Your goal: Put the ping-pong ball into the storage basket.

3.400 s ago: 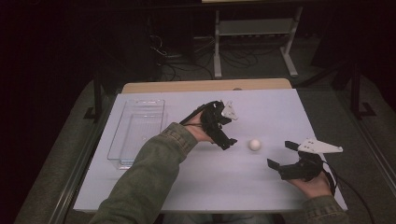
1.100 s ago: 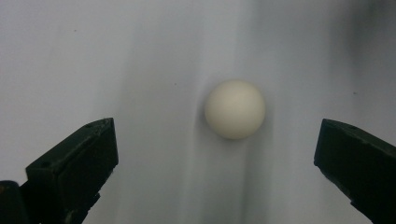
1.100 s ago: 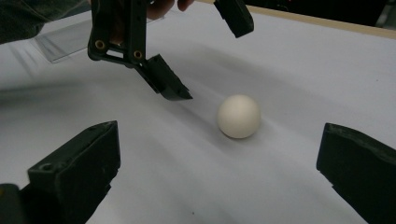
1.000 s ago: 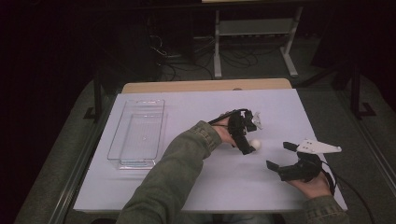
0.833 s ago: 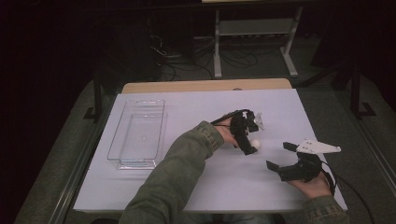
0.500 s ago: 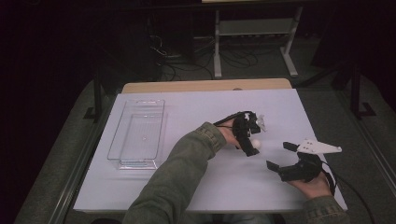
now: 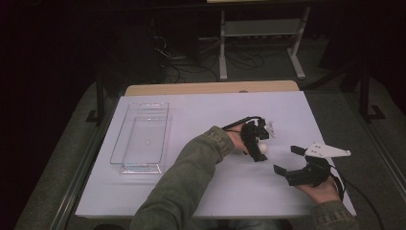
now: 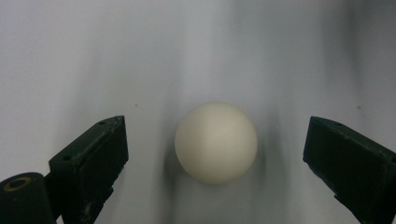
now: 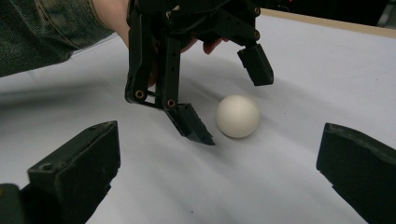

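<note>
A small white ball (image 8: pixel 215 142) rests on the white table (image 7: pixel 206 115). My left gripper (image 7: pixel 257 145) hangs over it, open, one jaw on each side and neither touching the ball (image 7: pixel 263 149). In the right gripper view the left gripper (image 9: pixel 233 109) comes down from the top, with the ball (image 9: pixel 237 116) between its spread fingers (image 9: pixel 189 121). My right gripper (image 7: pixel 286 159) sits near the table's front right, open and empty, pointing at the ball from a short way off.
A clear plastic tray (image 7: pixel 143 104), empty, stands on the left half of the table. The person's left sleeve (image 7: pixel 182 182) crosses the table's front middle. Beyond the table's far edge are a white rack (image 7: pixel 261 33) and cables on the floor.
My left gripper moved right from the table's middle to the ball and lowered its open jaws around it. The right gripper has stayed where it was.
</note>
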Action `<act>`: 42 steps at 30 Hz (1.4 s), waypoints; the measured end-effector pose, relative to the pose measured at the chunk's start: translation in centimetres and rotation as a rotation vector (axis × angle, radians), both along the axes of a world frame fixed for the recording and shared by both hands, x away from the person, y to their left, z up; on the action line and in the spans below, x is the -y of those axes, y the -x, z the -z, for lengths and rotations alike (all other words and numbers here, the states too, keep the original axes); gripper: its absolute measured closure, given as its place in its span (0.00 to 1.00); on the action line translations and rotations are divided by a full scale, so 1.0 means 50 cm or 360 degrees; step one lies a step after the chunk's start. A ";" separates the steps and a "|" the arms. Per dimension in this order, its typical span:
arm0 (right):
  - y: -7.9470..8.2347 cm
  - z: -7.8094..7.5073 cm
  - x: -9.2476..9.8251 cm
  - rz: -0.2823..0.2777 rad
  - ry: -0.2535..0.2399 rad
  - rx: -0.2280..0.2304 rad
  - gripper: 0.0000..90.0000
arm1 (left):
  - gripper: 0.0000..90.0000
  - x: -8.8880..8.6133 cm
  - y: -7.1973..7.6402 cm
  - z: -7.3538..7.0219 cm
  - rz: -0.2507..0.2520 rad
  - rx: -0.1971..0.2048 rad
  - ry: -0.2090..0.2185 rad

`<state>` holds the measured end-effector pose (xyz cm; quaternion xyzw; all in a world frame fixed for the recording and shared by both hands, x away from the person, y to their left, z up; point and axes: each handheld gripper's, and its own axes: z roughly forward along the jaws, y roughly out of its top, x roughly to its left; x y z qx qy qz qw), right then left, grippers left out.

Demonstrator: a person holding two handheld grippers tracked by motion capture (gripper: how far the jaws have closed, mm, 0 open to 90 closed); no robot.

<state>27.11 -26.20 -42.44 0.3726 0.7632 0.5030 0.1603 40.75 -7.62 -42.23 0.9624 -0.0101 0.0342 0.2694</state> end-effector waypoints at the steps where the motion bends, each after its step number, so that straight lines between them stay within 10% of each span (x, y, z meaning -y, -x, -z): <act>1: 0.000 0.000 0.000 0.0000 -0.0001 0.0000 0.00 | 0.08 0.000 0.000 -0.001 0.0003 0.0001 0.0002; 29: -0.003 0.003 0.006 0.0009 -0.0019 -0.0016 0.00 | 0.53 -0.003 0.000 0.000 -0.0032 0.0024 -0.0053; 42: -0.003 0.004 0.003 0.0006 -0.0005 -0.0022 0.00 | 0.56 0.001 0.009 -0.009 0.0004 0.0049 -0.0053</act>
